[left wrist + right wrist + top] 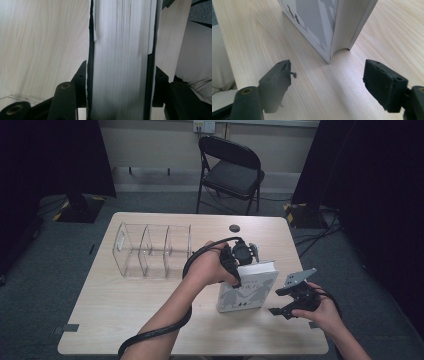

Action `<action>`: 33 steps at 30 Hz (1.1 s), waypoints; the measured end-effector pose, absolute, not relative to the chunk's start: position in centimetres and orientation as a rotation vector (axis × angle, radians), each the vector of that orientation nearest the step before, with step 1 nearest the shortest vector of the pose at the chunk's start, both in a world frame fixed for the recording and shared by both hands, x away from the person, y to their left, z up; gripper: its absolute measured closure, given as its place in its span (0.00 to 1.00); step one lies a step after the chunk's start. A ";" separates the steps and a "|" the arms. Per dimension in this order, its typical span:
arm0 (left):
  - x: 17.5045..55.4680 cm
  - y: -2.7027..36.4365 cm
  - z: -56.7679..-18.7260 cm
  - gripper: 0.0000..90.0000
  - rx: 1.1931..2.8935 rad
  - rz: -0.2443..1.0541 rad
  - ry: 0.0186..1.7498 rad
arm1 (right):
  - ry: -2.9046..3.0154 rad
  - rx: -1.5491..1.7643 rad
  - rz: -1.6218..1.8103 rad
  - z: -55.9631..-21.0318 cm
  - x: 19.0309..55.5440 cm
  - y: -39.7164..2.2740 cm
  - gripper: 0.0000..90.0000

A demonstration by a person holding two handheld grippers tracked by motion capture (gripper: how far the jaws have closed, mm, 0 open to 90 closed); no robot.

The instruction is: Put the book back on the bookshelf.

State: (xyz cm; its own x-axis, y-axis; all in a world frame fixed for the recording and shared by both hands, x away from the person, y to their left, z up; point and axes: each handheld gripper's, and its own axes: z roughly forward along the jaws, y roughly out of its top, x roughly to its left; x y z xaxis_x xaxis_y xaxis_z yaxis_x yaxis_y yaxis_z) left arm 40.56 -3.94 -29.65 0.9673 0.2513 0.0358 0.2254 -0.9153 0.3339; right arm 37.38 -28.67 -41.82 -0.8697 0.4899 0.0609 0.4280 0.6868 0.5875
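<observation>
High view: left gripper clamping book upright by its top edge, steadying it; right gripper hovering wide-jawed just right, near table.

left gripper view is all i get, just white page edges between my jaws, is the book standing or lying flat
Observer: Standing on edge on the table; the left gripper clamps the book from the top.
Operator: where's my other gripper
Observer: The right gripper is low at the book's right, jaws open, nothing between them.
Operator: anything on the book's other side
Observer: A clear divided rack stands to its left, apart from it.
</observation>
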 end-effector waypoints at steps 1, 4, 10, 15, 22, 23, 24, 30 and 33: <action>40.6 -3.9 -29.7 0.53 2.777 0.117 0.346 | 2.789 0.768 0.929 -42.0 37.4 -28.7 0.23; 40.6 -4.0 -29.7 0.53 2.778 0.107 0.353 | 2.785 0.772 0.944 -42.6 37.3 -28.6 0.21; 40.8 -4.4 -29.9 0.51 2.792 0.127 0.331 | 2.772 0.761 0.931 -43.3 37.2 -28.5 0.19; 40.9 -4.8 -30.3 0.51 2.790 0.107 0.347 | 2.776 0.764 0.916 -44.1 36.9 -28.5 0.18; 41.2 -5.5 -31.1 0.51 2.797 0.083 0.315 | 2.765 0.788 0.900 -45.7 36.7 -28.6 0.17; 41.2 -5.5 -31.2 0.50 2.790 0.077 0.321 | 2.767 0.791 0.897 -45.9 36.6 -28.6 0.17; 41.3 -5.6 -31.3 0.51 2.796 0.070 0.310 | 2.768 0.781 0.898 -46.0 36.6 -28.6 0.17; 41.2 -6.0 -31.6 0.52 2.804 0.041 0.305 | 2.754 0.792 0.901 -47.2 36.3 -28.5 0.17; 41.0 -6.0 -31.7 0.54 2.805 0.033 0.310 | 2.747 0.801 0.888 -47.8 36.2 -28.5 0.17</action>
State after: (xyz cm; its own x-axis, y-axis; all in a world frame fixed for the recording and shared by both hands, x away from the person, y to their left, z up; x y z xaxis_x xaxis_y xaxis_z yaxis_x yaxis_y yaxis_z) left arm 41.03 -6.04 -31.68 0.9762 0.2164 -0.0118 0.2090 -0.9260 0.3144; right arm 36.18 -28.45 -47.82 -0.8473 0.5306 0.0244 0.4446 0.6833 0.5793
